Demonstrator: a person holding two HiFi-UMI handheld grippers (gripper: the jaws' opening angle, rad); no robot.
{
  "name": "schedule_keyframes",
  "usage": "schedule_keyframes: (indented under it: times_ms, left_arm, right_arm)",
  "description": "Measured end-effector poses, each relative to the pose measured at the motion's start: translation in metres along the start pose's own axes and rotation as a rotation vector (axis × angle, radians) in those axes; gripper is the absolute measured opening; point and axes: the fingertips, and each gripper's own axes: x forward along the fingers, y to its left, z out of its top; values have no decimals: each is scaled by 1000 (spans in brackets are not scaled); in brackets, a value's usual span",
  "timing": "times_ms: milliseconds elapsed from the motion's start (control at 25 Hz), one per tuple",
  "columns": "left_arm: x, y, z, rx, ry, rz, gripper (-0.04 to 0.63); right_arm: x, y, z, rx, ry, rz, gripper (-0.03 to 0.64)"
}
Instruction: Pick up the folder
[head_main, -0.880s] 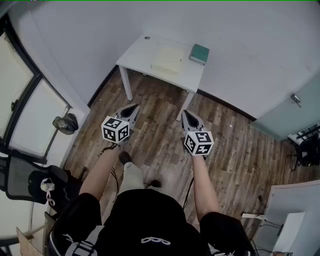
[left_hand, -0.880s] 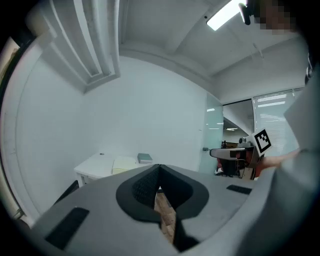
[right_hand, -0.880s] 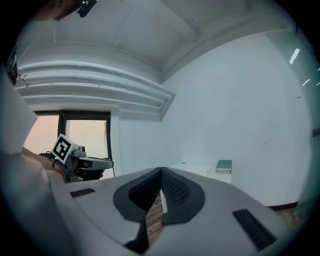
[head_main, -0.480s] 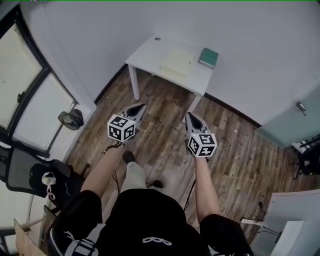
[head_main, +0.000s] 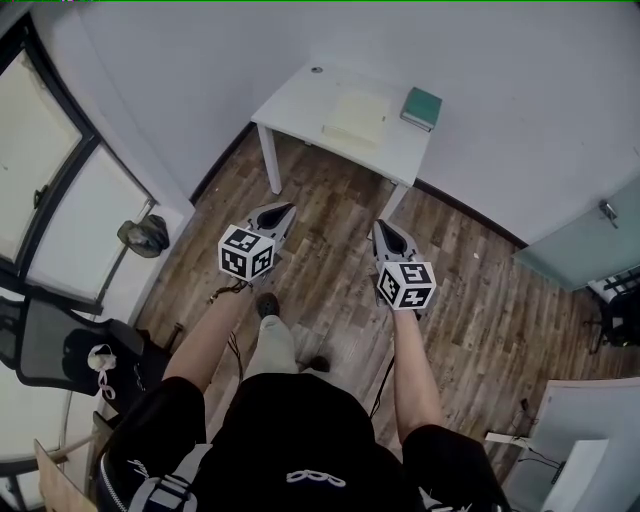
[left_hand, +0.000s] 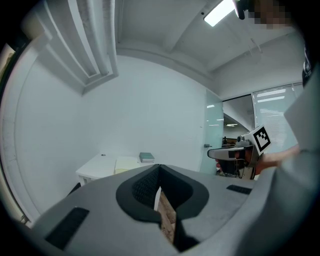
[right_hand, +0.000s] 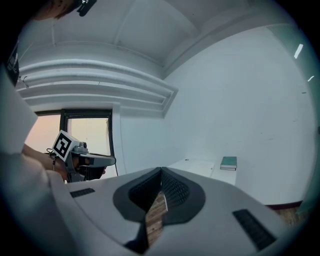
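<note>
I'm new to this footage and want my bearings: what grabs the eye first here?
The left claw and right claw, each bearing a black-and-white marker cube, are held out shut and empty over the wooden floor. Ahead in the corner stands a white table with a pale yellow folder and a green book lying apart on it.

A green book lies on a white table.
</note>
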Motion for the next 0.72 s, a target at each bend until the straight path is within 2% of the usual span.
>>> schedule_keyframes:
  times_ms: [320, 720]
  left_arm:
    - [30, 45, 9, 5, -6, -21, 21]
    - [68, 141, 39, 12, -18, -76, 21]
  right_arm:
    - [52, -12, 6, 4, 14, -20, 23]
    - [150, -9, 35, 4, 17, -62, 23]
